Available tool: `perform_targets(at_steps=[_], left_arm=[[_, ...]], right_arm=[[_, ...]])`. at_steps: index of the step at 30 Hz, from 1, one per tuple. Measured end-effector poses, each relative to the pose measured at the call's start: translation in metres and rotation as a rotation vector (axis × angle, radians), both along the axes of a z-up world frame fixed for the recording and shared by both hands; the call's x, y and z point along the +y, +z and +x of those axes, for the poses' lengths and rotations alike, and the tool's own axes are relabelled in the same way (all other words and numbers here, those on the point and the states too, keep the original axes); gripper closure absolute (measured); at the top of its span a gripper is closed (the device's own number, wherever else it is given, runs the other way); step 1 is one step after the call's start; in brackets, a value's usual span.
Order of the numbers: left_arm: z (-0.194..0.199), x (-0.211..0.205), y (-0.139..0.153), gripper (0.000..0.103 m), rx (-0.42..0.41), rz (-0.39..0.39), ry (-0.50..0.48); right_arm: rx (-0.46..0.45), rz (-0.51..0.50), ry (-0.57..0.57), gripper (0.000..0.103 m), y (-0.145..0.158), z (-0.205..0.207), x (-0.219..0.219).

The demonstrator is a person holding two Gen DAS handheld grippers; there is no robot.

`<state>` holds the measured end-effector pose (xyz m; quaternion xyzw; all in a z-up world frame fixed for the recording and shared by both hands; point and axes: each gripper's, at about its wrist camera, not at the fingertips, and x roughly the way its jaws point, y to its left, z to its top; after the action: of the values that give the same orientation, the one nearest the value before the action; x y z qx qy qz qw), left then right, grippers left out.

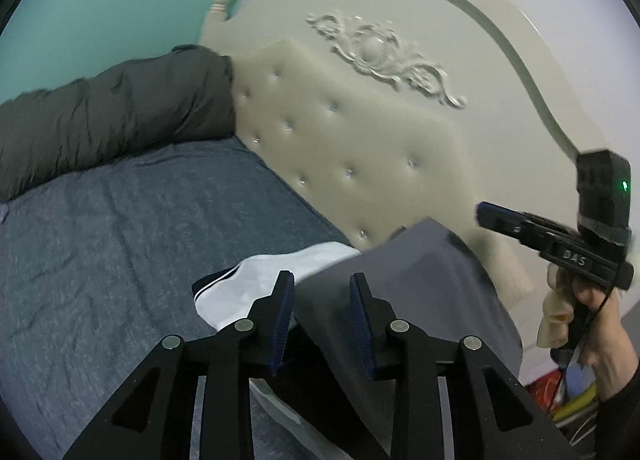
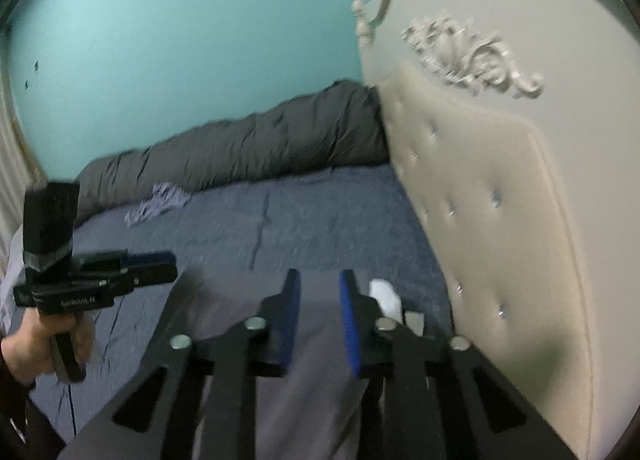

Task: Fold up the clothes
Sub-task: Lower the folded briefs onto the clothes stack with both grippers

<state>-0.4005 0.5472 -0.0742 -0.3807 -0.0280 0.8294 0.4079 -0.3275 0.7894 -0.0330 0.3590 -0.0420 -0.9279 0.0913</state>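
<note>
Left gripper (image 1: 322, 280): jaws spread over grey garment (image 1: 420, 272) | right gripper (image 2: 320, 280): jaws spread, same garment | both near headboard (image 1: 360, 140)

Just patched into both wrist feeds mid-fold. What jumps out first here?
The cream tufted headboard with its carved crest dominates the right of both views, set against a teal wall. Below it lies the blue bedsheet, with a dark grey rolled duvet along the wall. Close up, a grey garment lies beneath both pairs of parted fingers, a white garment beside it.
</note>
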Motion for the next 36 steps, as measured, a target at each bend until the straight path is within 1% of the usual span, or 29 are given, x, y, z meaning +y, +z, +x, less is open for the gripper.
perform_targets(at_steps=[1,5,9,10,14,18,20,21,22,23,24,25,26,27,28,31,33,34,35,36], left_arm=[[0.003,0.003,-0.003,0.081,0.002,-0.014,-0.010],[0.005,0.007,-0.019,0.082,-0.014,-0.061,-0.016],[0.005,0.007,-0.032,0.082,-0.031,-0.094,-0.002],[0.005,0.004,-0.030,0.082,-0.026,-0.086,0.007],[0.009,-0.008,-0.020,0.082,-0.006,-0.050,0.037],[0.019,-0.017,-0.013,0.082,-0.008,-0.022,0.034],[0.032,-0.022,-0.015,0.081,-0.030,-0.002,0.008],[0.038,-0.025,-0.015,0.079,-0.042,0.008,-0.005],[0.045,-0.027,-0.016,0.073,-0.054,0.019,-0.019],[0.053,-0.029,-0.017,0.069,-0.058,0.024,-0.028],[0.060,-0.030,-0.020,0.061,-0.068,0.035,-0.040],[0.068,-0.031,-0.022,0.053,-0.088,0.058,-0.057],[0.073,-0.032,-0.025,0.050,-0.106,0.076,-0.068],[0.079,-0.032,-0.028,0.044,-0.121,0.084,-0.079],[0.083,-0.030,-0.031,0.043,-0.129,0.078,-0.093],[0.095,-0.023,-0.039,0.043,-0.133,0.057,-0.129],[0.097,-0.020,-0.042,0.044,-0.142,0.055,-0.136],[0.098,-0.019,-0.044,0.049,-0.145,0.052,-0.140],[0.098,-0.019,-0.045,0.056,-0.147,0.049,-0.143],[0.099,-0.018,-0.047,0.076,-0.150,0.046,-0.147]], right_arm=[[-0.013,0.007,0.003,0.091,-0.004,0.001,-0.002],[-0.067,0.020,-0.011,0.093,-0.021,0.001,-0.003],[-0.102,0.038,-0.073,0.093,-0.035,0.007,0.007],[-0.096,0.034,-0.090,0.093,-0.036,0.011,0.011],[-0.026,-0.028,-0.116,0.093,-0.027,0.034,0.023],[0.006,-0.097,-0.106,0.093,-0.024,0.055,0.026],[0.017,-0.133,-0.102,0.092,-0.024,0.066,0.026],[0.022,-0.150,-0.101,0.089,-0.024,0.071,0.027],[0.025,-0.164,-0.099,0.073,-0.025,0.077,0.027],[0.021,-0.168,-0.100,0.060,-0.028,0.084,0.026],[0.017,-0.174,-0.099,0.058,-0.030,0.089,0.026],[0.010,-0.183,-0.093,0.058,-0.032,0.094,0.025],[0.007,-0.186,-0.091,0.058,-0.035,0.099,0.025],[0.001,-0.183,-0.088,0.058,-0.038,0.103,0.025],[-0.006,-0.174,-0.087,0.058,-0.041,0.106,0.024],[-0.018,-0.180,-0.095,0.058,-0.049,0.112,0.027],[-0.023,-0.189,-0.097,0.061,-0.053,0.114,0.028],[-0.028,-0.186,-0.096,0.071,-0.054,0.115,0.027],[-0.031,-0.182,-0.092,0.081,-0.056,0.115,0.027],[-0.030,-0.183,-0.085,0.085,-0.057,0.117,0.026]])
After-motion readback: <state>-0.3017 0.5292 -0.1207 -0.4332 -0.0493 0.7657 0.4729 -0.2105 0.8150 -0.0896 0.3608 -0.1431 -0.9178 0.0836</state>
